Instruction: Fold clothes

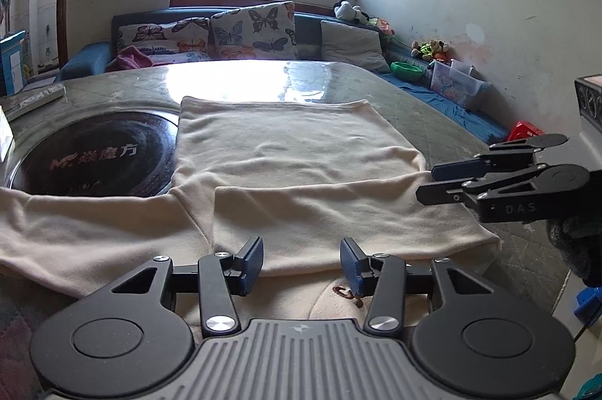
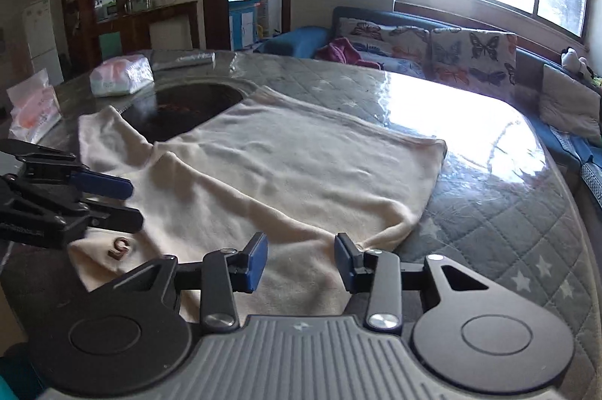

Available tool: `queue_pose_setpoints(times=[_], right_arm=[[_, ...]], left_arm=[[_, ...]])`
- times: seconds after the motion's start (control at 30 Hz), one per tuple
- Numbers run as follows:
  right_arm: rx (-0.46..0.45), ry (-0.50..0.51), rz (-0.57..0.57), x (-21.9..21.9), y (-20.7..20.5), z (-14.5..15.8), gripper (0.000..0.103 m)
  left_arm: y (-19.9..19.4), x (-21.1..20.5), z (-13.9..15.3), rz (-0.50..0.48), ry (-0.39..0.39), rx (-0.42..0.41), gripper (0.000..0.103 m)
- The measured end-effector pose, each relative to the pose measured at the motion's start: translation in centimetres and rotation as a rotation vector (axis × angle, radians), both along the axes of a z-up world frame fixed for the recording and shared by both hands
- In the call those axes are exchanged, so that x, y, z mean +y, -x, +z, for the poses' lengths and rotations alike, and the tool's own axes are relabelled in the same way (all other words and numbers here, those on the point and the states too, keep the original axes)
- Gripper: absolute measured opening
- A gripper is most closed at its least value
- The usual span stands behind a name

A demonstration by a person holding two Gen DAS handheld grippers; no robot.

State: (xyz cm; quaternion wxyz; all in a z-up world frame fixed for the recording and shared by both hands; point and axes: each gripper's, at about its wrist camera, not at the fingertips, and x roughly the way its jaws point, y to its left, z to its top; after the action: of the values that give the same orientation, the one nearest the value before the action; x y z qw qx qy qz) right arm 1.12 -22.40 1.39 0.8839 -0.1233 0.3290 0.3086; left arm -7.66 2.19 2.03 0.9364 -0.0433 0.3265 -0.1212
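A cream sweatshirt [image 1: 293,166] lies flat on the table, one sleeve folded across its body, the other sleeve stretched left over the dark cooktop. It also shows in the right wrist view [image 2: 286,166], with a small brown logo [image 2: 121,247] near its near edge. My left gripper [image 1: 301,264] is open and empty, just above the near edge of the garment. My right gripper [image 2: 301,259] is open and empty over the garment's near right side. In the left wrist view the right gripper [image 1: 429,180] hovers at the garment's right edge. The left gripper [image 2: 129,202] shows at the left in the right wrist view.
A round black cooktop [image 1: 98,155] is set into the quilted table [image 2: 508,212] under a clear cover. A tissue pack [image 2: 120,76] and a plastic bag [image 2: 34,110] sit at the far left. A blue sofa with butterfly cushions [image 1: 252,31] runs behind the table.
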Motion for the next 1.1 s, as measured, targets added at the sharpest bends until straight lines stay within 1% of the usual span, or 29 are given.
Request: queue_pose_setpoints(times=[0.1,0.2,0.33,0.43,0.5,0.63,0.7,0.83,0.93,1.03,1.1], right_arm=[[0.01,0.02,-0.007,-0.5,0.0,-0.9,0.036],[0.002,0.028,-0.007,-0.7,0.4,-0.5,0.036],[-0.001,0.006,0.004,-0.7,0.6,0.2,0.036],[0.012,0.021,0.005,-0.2,0.2,-0.5,0.036],[0.017,0.029,0.005,0.0,0.1,-0.9,0.037],[0.006,0.027,0.022,0.2,0.3,-0.2,0.037],[-0.002,0.027,0.034,0.5,0.4,0.2,0.037],[-0.001,0.032,0.061,1.4,0.0,0.4,0.037],[0.002,0.031,0.091,2.5,-0.3,0.5,0.037],[0.0,0.02,0.116,3.7,-0.3,0.6,0.037],[0.001,0.014,0.128,4.2,-0.1,0.7,0.037]], left_arm=[[0.0,0.5,-0.4,0.013,0.01,0.017,0.048],[0.1,0.9,-0.3,0.019,0.024,0.016,0.047],[0.4,1.5,0.2,0.043,0.044,-0.004,0.048],[0.3,2.2,-0.1,0.066,0.062,0.005,0.048],[0.5,2.4,0.0,0.07,0.063,0.003,0.048],[1.0,3.4,0.5,0.097,0.061,-0.011,0.049],[1.2,4.4,0.7,0.141,0.059,-0.02,0.049],[1.2,7.4,0.6,0.28,0.048,-0.009,0.049],[1.2,9.8,0.8,0.38,0.013,-0.015,0.049],[1.0,12.3,0.9,0.503,-0.028,-0.023,0.049],[0.7,14.2,0.7,0.6,-0.029,-0.013,0.05]])
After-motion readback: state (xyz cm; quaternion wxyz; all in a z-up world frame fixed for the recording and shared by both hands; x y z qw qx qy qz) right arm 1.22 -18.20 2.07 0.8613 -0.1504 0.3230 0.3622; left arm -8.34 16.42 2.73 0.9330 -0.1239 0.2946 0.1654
